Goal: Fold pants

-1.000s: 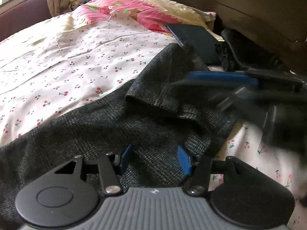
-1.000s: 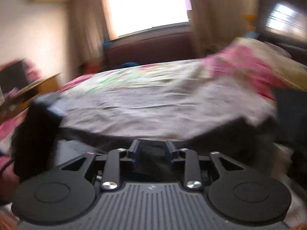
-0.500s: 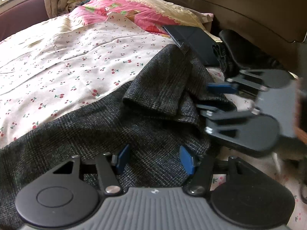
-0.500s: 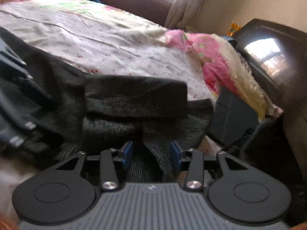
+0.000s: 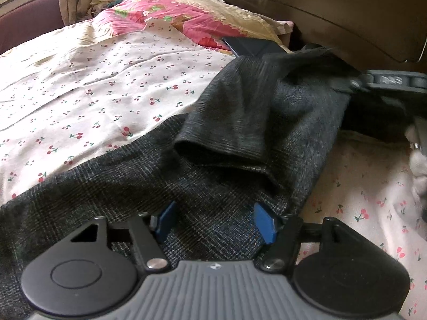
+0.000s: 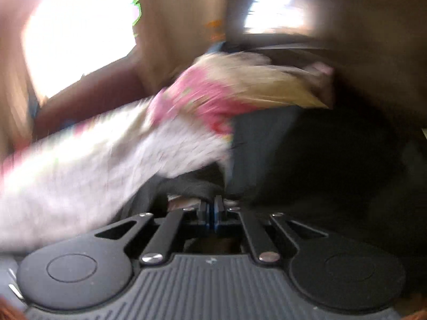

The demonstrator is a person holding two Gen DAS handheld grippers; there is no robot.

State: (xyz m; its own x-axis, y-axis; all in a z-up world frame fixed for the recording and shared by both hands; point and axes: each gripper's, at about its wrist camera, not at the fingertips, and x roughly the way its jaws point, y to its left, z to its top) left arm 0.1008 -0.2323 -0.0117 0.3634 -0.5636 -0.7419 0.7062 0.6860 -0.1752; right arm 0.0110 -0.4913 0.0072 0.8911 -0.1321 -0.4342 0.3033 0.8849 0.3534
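Note:
Dark grey checked pants (image 5: 229, 122) lie on a cherry-print bed sheet (image 5: 106, 90), with one end folded back in a loose hump. My left gripper (image 5: 216, 221) is open, its blue pads resting low over the pants fabric. My right gripper (image 6: 212, 208) is shut on an edge of the pants (image 6: 186, 186) and lifts it; that view is motion-blurred. In the left wrist view the right gripper (image 5: 387, 82) shows at the far right, pulling the raised pants edge.
A pink and cream floral pillow (image 5: 186, 13) lies at the head of the bed. A dark folded item (image 5: 250, 45) sits beside it. A dark wooden headboard (image 5: 333, 8) runs along the right. A window (image 6: 74, 34) is beyond the bed.
My right gripper closed on the pants edge and pulled it up and to the right, stretching the folded part. My left gripper stayed open over the fabric.

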